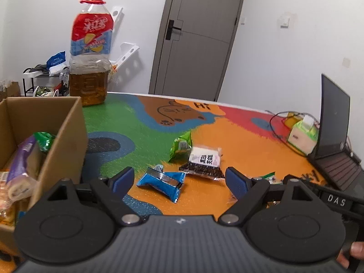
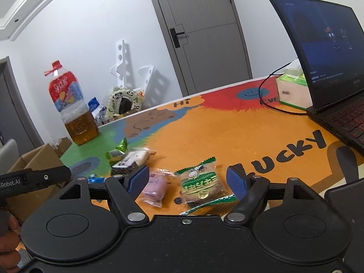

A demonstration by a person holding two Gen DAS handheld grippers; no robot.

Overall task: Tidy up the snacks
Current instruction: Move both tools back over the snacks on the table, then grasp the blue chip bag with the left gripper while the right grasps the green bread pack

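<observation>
We see a blue packet (image 1: 162, 183), green packet (image 1: 181, 146) and black-and-white packet (image 1: 203, 163) lying loose on the mat; purple-wrapped snacks (image 1: 18, 170) fill the cardboard box (image 1: 66, 134).

blue snack packet (image 1: 162, 182), green packet (image 1: 181, 147), purple-pink bun wrapper (image 2: 154, 186), brown cardboard box (image 1: 59, 122)

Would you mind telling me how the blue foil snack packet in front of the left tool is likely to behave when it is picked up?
The blue foil packet looks crinkled and puffy, so it will probably flex and crumple rather than stay stiff. Its shiny film suggests it may slip between the pads. It seems light for its size.
</observation>
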